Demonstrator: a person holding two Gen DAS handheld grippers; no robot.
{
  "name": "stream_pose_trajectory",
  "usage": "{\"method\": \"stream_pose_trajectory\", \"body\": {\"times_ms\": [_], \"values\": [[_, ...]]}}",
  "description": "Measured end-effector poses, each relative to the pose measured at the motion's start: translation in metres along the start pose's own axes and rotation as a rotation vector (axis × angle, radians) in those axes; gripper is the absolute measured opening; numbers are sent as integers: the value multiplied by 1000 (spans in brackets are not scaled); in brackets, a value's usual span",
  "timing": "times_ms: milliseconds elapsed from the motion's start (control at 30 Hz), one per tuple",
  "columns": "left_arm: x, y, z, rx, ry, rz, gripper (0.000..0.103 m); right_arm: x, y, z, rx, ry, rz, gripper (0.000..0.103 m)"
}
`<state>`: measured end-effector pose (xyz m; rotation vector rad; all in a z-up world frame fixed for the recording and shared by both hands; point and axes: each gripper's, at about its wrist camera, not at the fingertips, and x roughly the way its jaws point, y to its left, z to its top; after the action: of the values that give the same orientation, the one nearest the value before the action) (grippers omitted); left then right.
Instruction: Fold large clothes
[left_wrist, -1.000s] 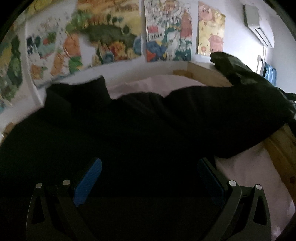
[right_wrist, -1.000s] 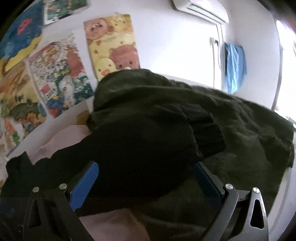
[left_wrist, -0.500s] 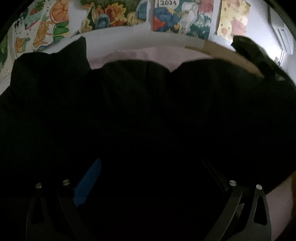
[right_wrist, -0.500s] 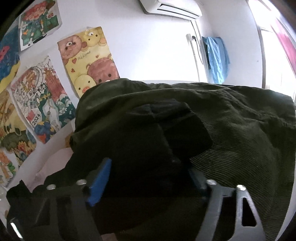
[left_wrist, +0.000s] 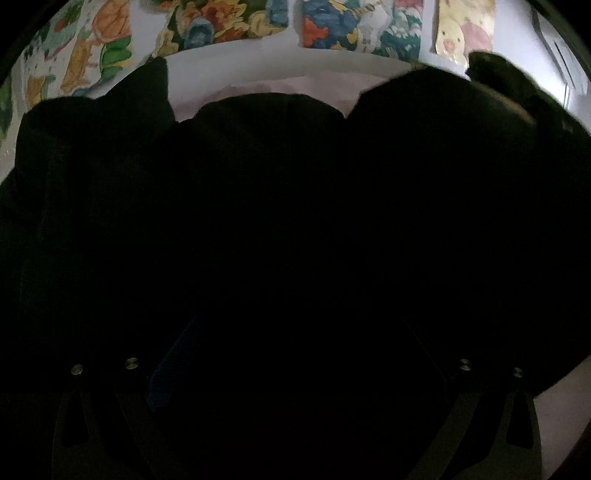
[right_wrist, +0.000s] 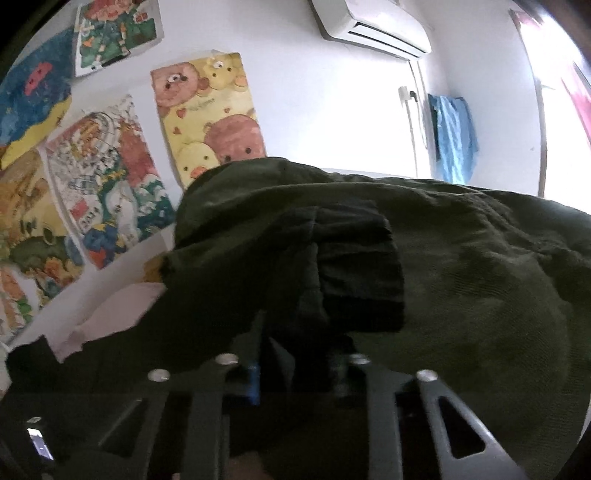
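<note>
Right tool (right_wrist: 295, 363) now closing on black soft fabric garment (right_wrist: 280, 280), wide apart before; ready for lifting into a fold.

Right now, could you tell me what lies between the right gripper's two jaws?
A fold of the black garment sits between the closing jaws of the right gripper, lying over the dark green corduroy garment. The right wrist view shows this.

Dark garment (right_wrist: 461, 280) heaped ahead blocks passage; pink sheet (right_wrist: 107, 321) lies bare leftward.
</note>
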<state>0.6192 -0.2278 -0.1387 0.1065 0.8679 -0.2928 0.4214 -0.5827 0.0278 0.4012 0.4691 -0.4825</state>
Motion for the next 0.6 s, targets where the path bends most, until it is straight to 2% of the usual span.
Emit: {"method": "stream_pose_trajectory", "body": {"times_ms": [133, 267, 333, 433, 600], "values": [[-25, 26, 2, -71, 9, -77, 102, -23, 19, 4, -16, -62, 94, 13], [-63, 54, 0, -119, 6, -119, 101, -54, 65, 6, -104, -121, 205, 13], [-80, 62, 7, -132, -3, -128, 101, -68, 96, 3, -161, -129, 282, 13], [-117, 89, -3, -146, -31, -139, 101, -86, 142, -6, -253, -133, 381, 13], [-166, 141, -14, -189, -86, -141, 101, -108, 213, -33, -381, -105, 491, 13]]}}
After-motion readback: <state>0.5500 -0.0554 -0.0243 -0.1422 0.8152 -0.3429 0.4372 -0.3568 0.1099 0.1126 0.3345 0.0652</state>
